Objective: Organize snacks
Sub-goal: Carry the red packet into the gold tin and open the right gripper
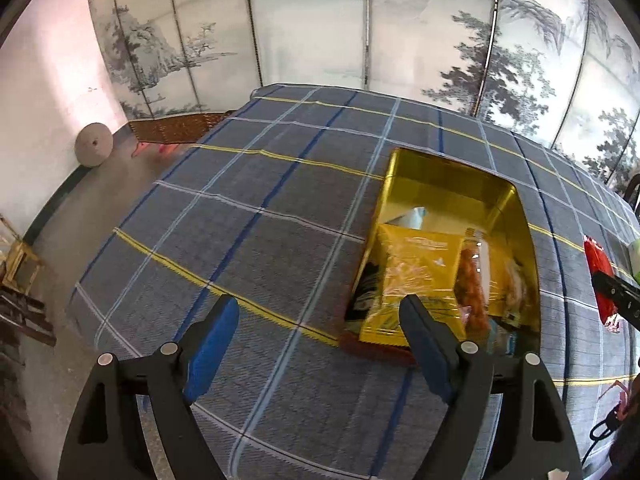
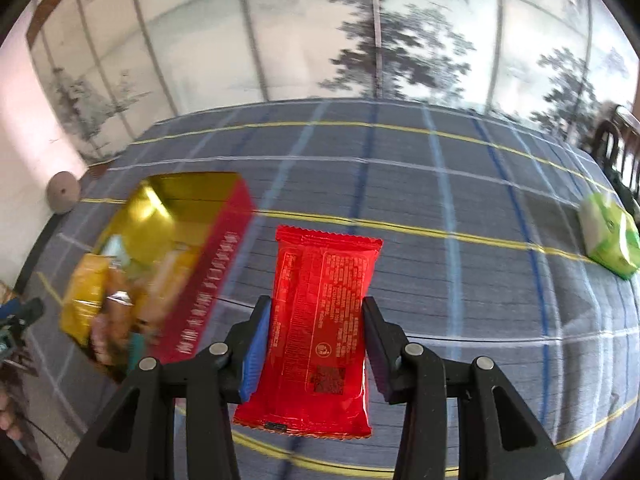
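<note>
The right claw, tilted downward, is clamped on a glossy red foil snack packet; the left claw stands apart, empty, its near edge overlapping the gold-lined red box.

**Two wrist views, both slanting down at the checked cloth**

We are looking from the left wrist along the fingers of the left gripper, steeply down and close over the plaid tablecloth, with the gold-lined box just ahead to the right. From the right wrist we are facing the same way past the right gripper, the box lying to the left. Both views are sharing the box, the cloth and the painted screen behind.
</note>
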The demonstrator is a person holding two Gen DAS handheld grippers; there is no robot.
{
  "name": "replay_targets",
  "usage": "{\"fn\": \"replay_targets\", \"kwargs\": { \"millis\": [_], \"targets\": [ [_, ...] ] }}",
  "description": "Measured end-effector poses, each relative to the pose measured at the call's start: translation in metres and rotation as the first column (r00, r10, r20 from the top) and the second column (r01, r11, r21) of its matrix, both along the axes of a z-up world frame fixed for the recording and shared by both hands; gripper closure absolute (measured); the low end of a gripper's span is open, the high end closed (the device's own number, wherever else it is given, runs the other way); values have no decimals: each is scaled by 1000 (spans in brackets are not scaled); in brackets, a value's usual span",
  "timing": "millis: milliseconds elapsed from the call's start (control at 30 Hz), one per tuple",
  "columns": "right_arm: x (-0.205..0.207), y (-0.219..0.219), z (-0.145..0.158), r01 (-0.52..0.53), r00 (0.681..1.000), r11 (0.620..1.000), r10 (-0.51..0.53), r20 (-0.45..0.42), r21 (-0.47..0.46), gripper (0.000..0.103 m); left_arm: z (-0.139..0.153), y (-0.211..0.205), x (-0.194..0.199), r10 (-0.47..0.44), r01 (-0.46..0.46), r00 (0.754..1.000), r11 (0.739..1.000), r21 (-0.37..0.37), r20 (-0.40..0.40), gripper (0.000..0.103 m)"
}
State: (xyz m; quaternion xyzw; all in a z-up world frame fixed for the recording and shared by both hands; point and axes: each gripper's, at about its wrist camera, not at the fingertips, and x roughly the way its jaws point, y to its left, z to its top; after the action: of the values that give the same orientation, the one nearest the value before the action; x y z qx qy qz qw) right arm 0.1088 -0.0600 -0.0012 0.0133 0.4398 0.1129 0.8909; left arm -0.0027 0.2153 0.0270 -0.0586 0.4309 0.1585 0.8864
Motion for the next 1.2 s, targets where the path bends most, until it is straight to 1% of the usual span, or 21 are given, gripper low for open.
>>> {"fn": "replay_targets", "kwargs": {
  "millis": [133,267,400,600,900,1033,1200],
  "targets": [
    [-3,31,8,-60,998,998,60,8,19,59,1,8,-4,14,-14,1000,1000,-4,1,23],
    [-10,59,10,-114,993,993,114,8,29,59,2,15,-9,22,-22,1000,1000,8,2,23],
    [-13,84,7,-158,988,987,157,5,20,59,0,22,-13,36,-36,999,999,7,-5,23],
    [-17,110,5,-201,980,980,201,11,-8,59,0,35,-20,59,-59,998,998,10,-12,23],
    [-15,134,-4,-218,976,975,218,5,-36,59,-3,48,-25,77,-77,997,997,-2,-16,23],
    [-14,141,-6,-210,977,976,211,15,-57,59,-3,52,-27,82,-82,996,997,-3,-18,23],
    [-11,144,-13,-199,980,978,200,0,-69,59,-6,57,-30,87,-87,996,996,-9,-26,23]
  ]
}}
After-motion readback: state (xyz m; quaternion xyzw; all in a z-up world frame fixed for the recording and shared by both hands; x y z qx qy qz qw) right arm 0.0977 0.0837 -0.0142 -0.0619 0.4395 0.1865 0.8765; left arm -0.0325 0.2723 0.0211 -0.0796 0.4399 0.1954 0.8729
